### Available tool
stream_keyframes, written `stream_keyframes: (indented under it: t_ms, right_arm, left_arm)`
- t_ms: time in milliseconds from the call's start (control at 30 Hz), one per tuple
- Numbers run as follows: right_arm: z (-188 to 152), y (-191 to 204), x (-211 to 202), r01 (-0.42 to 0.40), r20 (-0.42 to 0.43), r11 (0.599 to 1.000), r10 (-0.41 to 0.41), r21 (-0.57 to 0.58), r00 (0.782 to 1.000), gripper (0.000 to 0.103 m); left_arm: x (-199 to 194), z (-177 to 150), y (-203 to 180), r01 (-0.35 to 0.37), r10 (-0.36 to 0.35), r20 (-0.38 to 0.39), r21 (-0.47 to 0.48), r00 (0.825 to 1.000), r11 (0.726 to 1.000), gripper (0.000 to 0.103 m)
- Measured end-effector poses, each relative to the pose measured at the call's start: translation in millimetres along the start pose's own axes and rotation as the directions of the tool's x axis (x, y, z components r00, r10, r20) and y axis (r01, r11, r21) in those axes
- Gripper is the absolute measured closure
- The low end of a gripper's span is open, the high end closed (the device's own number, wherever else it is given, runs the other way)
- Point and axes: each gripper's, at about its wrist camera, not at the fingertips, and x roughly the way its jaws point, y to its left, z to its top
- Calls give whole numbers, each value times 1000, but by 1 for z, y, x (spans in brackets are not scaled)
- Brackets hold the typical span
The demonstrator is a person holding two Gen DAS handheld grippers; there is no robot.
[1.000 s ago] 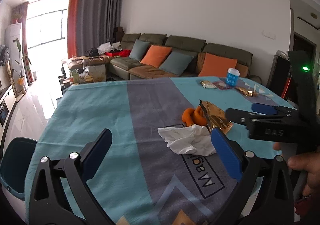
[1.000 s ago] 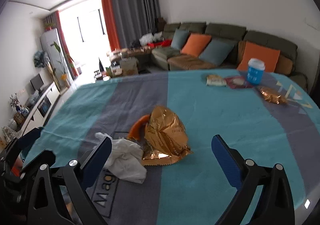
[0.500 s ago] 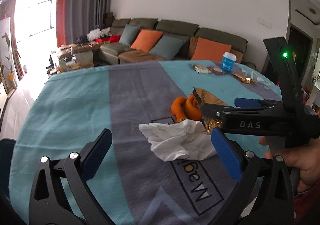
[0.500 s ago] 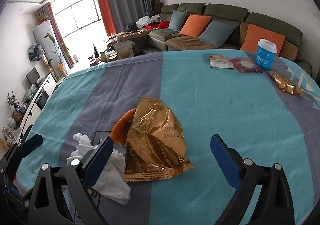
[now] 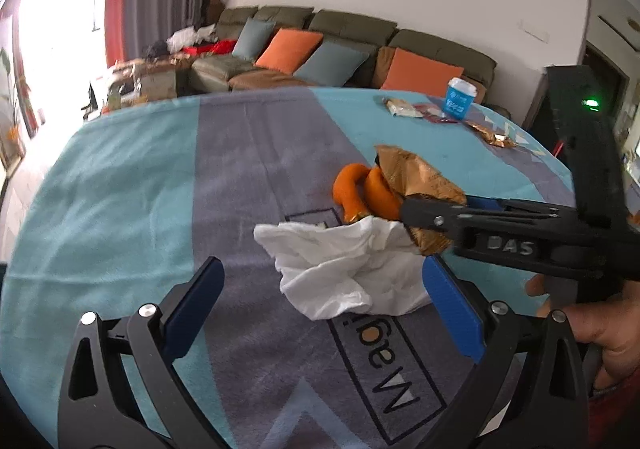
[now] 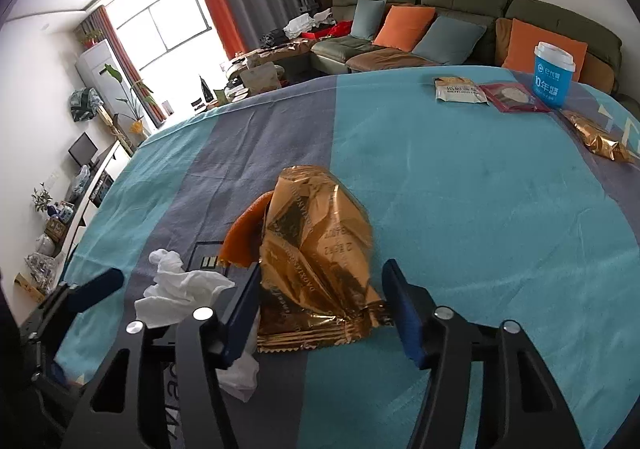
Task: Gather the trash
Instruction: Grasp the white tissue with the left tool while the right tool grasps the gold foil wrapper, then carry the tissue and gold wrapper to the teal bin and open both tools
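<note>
Wrapper (image 6: pixel 316 249), gold foil and crumpled, lies near the middle of the tablecloth (image 6: pixel 460 185), leaning on an orange peel (image 6: pixel 244 237), with a white tissue (image 6: pixel 180 289) just beside them. The right gripper (image 6: pixel 320 313) is level and low over the cloth, its blue fingers (image 6: pixel 404 317) spread to either side of the wrapper's near end; the left one touches the foil, the right one stands just off it. The left gripper (image 5: pixel 320 309) points at the tissue (image 5: pixel 344 261) from the near edge, jaws wide apart, the tissue between and ahead of them. A hand (image 5: pixel 600 329) grips the right tool's handle. A blue cup (image 6: pixel 554 73) and more packets (image 6: pixel 460 89) sit at the far side.
</note>
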Motion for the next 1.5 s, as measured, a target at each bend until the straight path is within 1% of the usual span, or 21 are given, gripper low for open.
stream_keyframes:
  t_ms: [67, 100, 167, 233, 267, 333, 367, 467, 500, 533, 567, 600, 633, 767, 867, 1000, 1100, 1267, 1367, 1500]
  right_arm:
    - [0, -3, -2, -10, 5, 1000, 10, 3, 1000, 59]
    - [0, -4, -3, -15, 5, 1000, 15, 4, 1000, 60]
    - [0, -5, -3, -24, 1, 1000, 24, 5, 1000, 73]
    - [0, -6, -4, -28, 4, 1000, 28, 10, 1000, 75]
    - [-1, -6, -5, -32, 3, 999, 32, 9, 999, 76]
    - [-3, -5, -9, -36, 13, 999, 35, 12, 999, 77]
    - [-3, -5, -11, -38, 14, 999, 38, 11, 999, 78]
    - [-3, -8, -15, -35, 22, 999, 35, 13, 999, 79]
    - [-3, -8, -17, -33, 25, 999, 33, 13, 999, 79]
    - [-4, -8, -18, -32, 27, 999, 32, 14, 999, 80]
    - [-4, -9, -20, -32, 31, 999, 31, 16, 999, 80]
    - [-5, -9, -22, -31, 35, 999, 31, 17, 999, 80]
    - [-5, -9, -24, -31, 40, 999, 31, 17, 999, 80]
    - [-5, -6, -33, -29, 63, 1000, 28, 11, 998, 80]
    - [-4, -3, -39, -28, 79, 1000, 28, 6, 996, 80]
    - [0, 4, -49, -33, 100, 999, 34, -10, 994, 80]
    - [0, 13, -57, -38, 120, 999, 41, -27, 992, 80]
    - [3, 32, -71, -56, 147, 996, 65, -65, 987, 80]
    - [4, 45, -77, -69, 159, 993, 83, -92, 984, 80]
    - [6, 66, -83, -93, 170, 987, 115, -133, 979, 80]
  left_arm:
    - [5, -1, 3, -1, 1, -17, -19, 1000, 1000, 5]
    - [6, -1, 4, 0, -1, -23, -27, 1000, 1000, 5]
    - [10, -1, 5, 5, -6, -33, -30, 999, 1000, 5]
    - [13, -1, 4, 12, -13, -46, -26, 999, 1000, 7]
    - [16, -1, 5, 21, -23, -59, -33, 998, 999, 11]
    - [20, -1, 9, 34, -38, -74, -59, 997, 998, 31]
    - [22, -1, 10, 30, -34, -75, -63, 997, 998, 35]
    - [24, -2, 10, 39, -44, -70, -71, 997, 997, 52]
    - [25, -3, 9, 47, -52, -71, -67, 996, 997, 69]
    - [26, -4, 9, 56, -61, -71, -66, 996, 996, 80]
    - [27, -4, 9, 73, -78, -70, -69, 995, 995, 83]
    - [27, -4, 9, 81, -86, -68, -72, 994, 994, 90]
    - [26, -5, 10, 90, -95, -62, -79, 994, 993, 96]
    - [20, -6, 10, 127, -131, -38, -92, 991, 988, 97]
    - [12, -6, 9, 138, -140, -17, -88, 990, 987, 98]
    - [-10, -4, 11, 135, -132, 39, -81, 991, 988, 98]
    - [-31, -1, 16, 115, -108, 92, -72, 990, 991, 98]
    - [-65, 0, 29, 53, -40, 166, -76, 985, 996, 98]
    - [-91, -1, 38, 8, 11, 219, -83, 976, 996, 98]
    - [-119, -3, 53, -42, 71, 267, -112, 961, 993, 98]
